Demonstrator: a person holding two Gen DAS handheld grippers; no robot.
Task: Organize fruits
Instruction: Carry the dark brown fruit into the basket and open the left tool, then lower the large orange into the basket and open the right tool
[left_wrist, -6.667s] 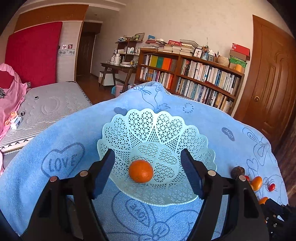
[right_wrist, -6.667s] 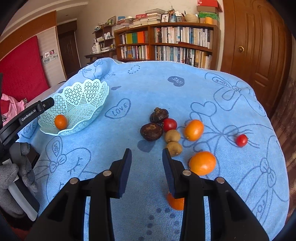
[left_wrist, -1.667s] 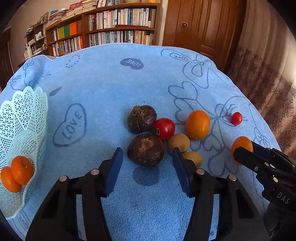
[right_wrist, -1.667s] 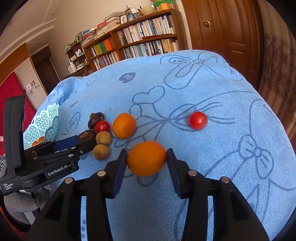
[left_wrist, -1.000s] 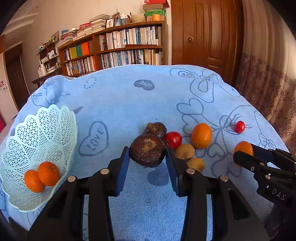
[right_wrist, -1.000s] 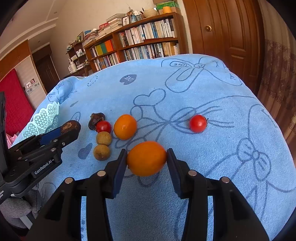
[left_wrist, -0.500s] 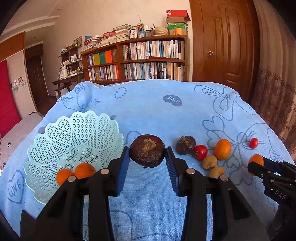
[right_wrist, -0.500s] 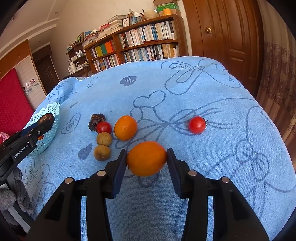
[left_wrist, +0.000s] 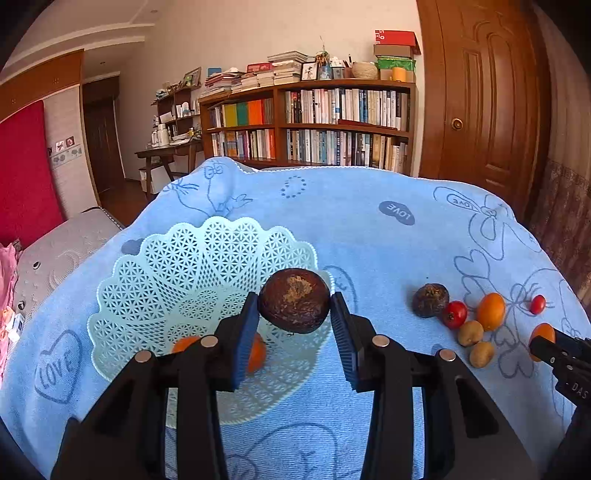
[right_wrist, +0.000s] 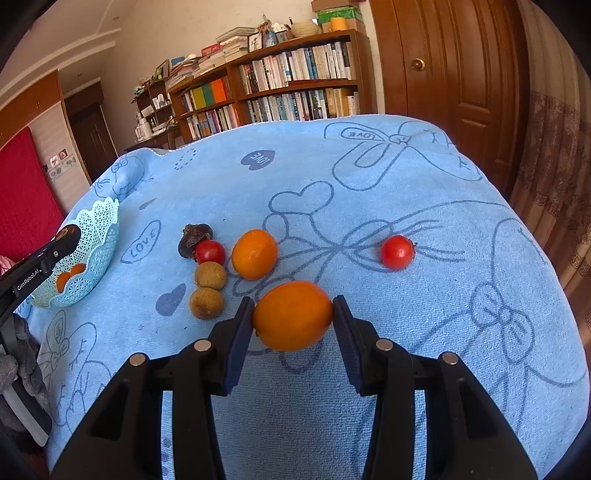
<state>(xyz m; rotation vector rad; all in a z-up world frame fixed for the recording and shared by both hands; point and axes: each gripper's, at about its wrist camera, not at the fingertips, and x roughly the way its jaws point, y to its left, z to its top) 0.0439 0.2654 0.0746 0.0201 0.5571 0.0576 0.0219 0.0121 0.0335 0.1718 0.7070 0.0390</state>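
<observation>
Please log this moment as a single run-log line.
left gripper: holds dark brown fruit over basket | right gripper: holds orange | basket: two oranges

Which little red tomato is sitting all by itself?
The far-right red tomato sits alone on the blue towel. The other tomato huddles against the brown fruits.

Bright daylight, sharp focus, fisheye-warped dark corners

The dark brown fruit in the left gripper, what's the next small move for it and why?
Probably ease the left gripper a little further over the basket, lower it and open. The dark brown fruit is clamped between the jaws right at the basket's near rim, above the two oranges lying inside, so releasing here might drop it on the edge.
</observation>
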